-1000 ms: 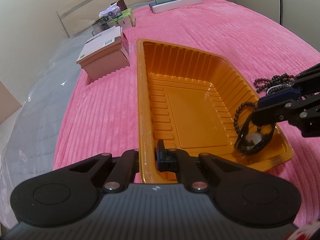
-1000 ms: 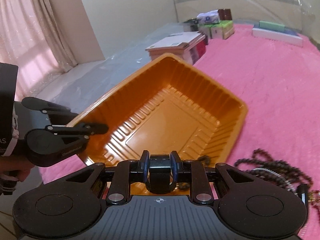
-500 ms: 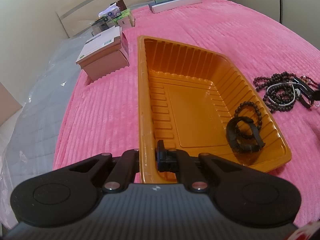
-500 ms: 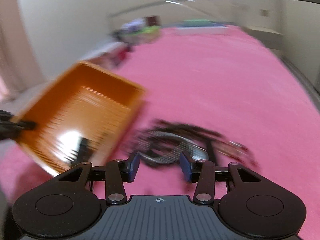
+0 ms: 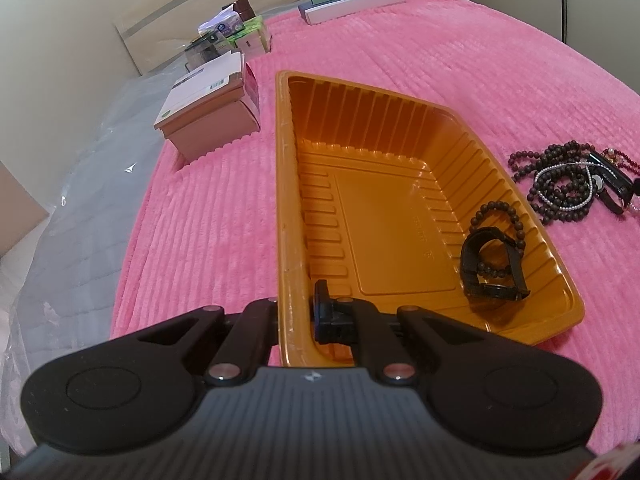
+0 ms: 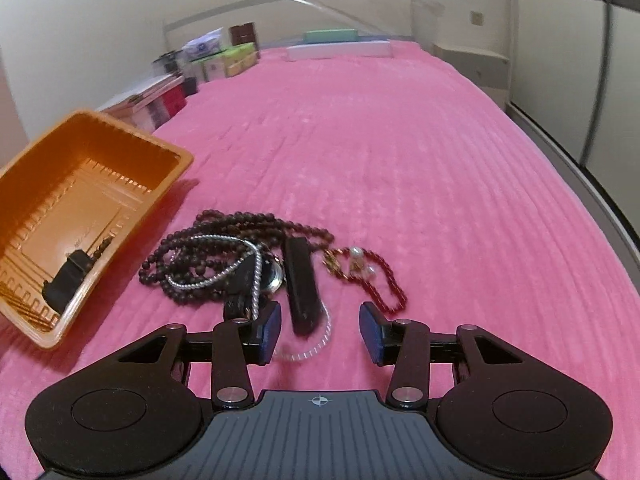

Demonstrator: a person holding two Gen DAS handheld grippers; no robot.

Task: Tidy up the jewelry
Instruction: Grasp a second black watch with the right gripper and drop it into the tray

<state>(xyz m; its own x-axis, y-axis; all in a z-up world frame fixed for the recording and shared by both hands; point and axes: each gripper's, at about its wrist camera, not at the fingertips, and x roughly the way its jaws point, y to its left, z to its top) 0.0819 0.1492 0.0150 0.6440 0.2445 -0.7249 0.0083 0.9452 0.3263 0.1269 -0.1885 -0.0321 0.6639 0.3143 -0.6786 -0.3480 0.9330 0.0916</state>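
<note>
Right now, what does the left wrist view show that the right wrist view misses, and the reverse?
Left wrist only: the left gripper clamped on the orange tray's rim, and a beaded bracelet lying with the black watch.
Right wrist only: the right gripper open, and a red bead strand with pearls.
Both: the tray, the watch, the dark bead pile.

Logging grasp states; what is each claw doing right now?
Left claw: shut on the orange tray rim.
Right claw: open, holding nothing.

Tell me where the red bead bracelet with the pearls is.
In the right wrist view the red bead bracelet lies on the pink blanket, at the right edge of the jewelry pile, just ahead of the open right gripper.
</note>
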